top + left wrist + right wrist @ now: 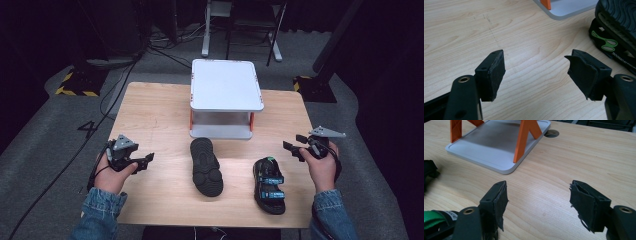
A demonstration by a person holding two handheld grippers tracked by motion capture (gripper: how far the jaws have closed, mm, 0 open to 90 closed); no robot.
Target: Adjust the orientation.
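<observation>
1. My left gripper (148, 159) sits at the lower left of the high view, in my left hand (114, 172) above the pale, fine-grained wooden table (155, 115). Its jaws stand wide apart and hold nothing; in the left gripper view (536, 67) the black pads (496, 72) look rough and frayed at the edges, with bare wood between them.
2. My right gripper (292, 148) is at the right of the high view, in my right hand (321, 167), with its grey three-cornered plate on top. Its jaws are spread too and hold nothing; in the right gripper view (539, 200) the felt-like pads (584, 202) are ragged, with wood grain between them.
3. The overturned sandal (206, 166) lies at the centre of the high view, its black lugged rubber sole facing up, between my grippers and apart from both. The left gripper view shows its chunky tread at the upper right edge (621, 15).
4. The upright sandal (269, 185) lies just right of it at the lower centre-right, black with blue and green strap details. A green strap shows at the lower left of the right gripper view (434, 218).
5. The white two-tier rack (226, 85) stands at upper centre, just beyond the overturned sandal: smooth rounded-corner shelves joined by orange legs (525, 140).
</observation>
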